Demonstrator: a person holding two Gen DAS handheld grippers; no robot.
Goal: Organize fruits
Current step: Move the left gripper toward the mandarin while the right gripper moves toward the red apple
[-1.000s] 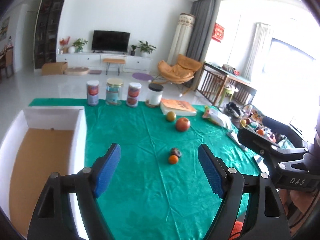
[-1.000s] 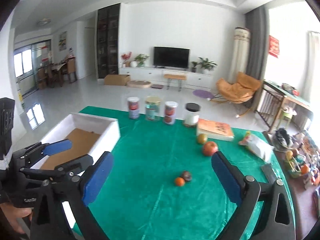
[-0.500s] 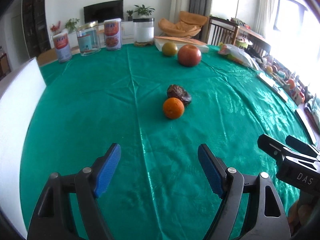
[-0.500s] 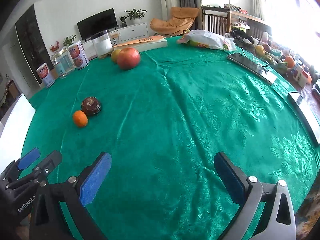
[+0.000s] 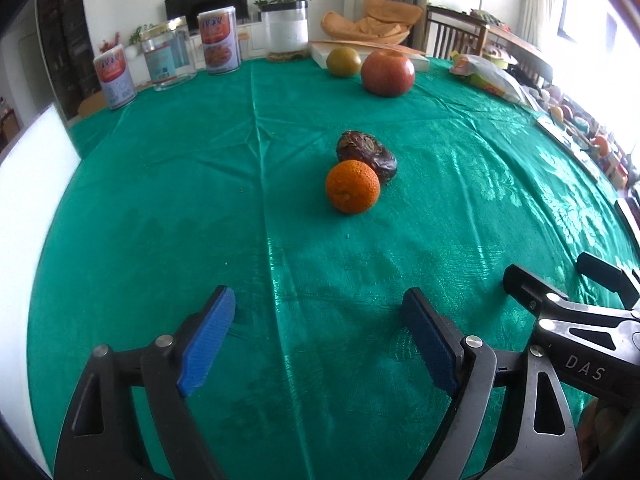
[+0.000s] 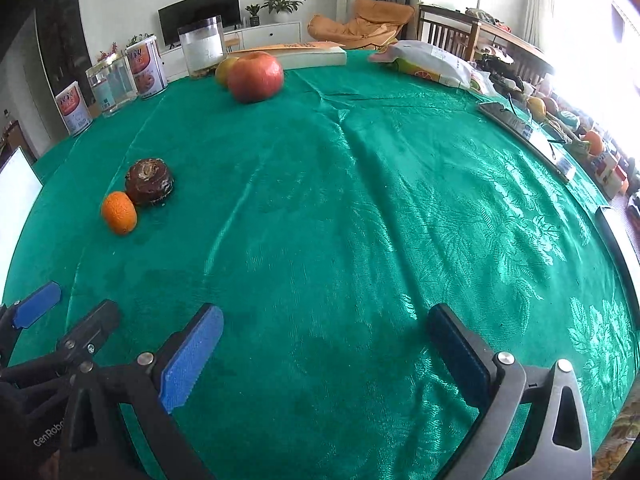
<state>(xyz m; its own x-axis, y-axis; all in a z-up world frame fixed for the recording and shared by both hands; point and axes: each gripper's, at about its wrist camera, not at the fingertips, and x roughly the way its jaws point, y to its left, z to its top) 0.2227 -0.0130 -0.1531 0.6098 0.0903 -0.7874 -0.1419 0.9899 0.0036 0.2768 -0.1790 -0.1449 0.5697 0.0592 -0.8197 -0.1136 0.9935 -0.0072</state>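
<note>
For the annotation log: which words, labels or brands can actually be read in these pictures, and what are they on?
"DAS": on the right gripper body, left wrist view.
"GenRobo", cut off: on the left gripper body, right wrist view.
Cans, clear jar, book, snack bag: print too blurred to read.

Both grippers angled down, nothing between the blue pads

The left gripper point(image 5: 320, 332) is pointing steeply downward with its jaws opening and nothing sitting between its pads. The right gripper point(image 6: 324, 344) is tilting down alongside it (its fingers also showing at the right edge of the left wrist view), jaws standing wide apart and gripping nothing; the two are sitting near each other.
</note>
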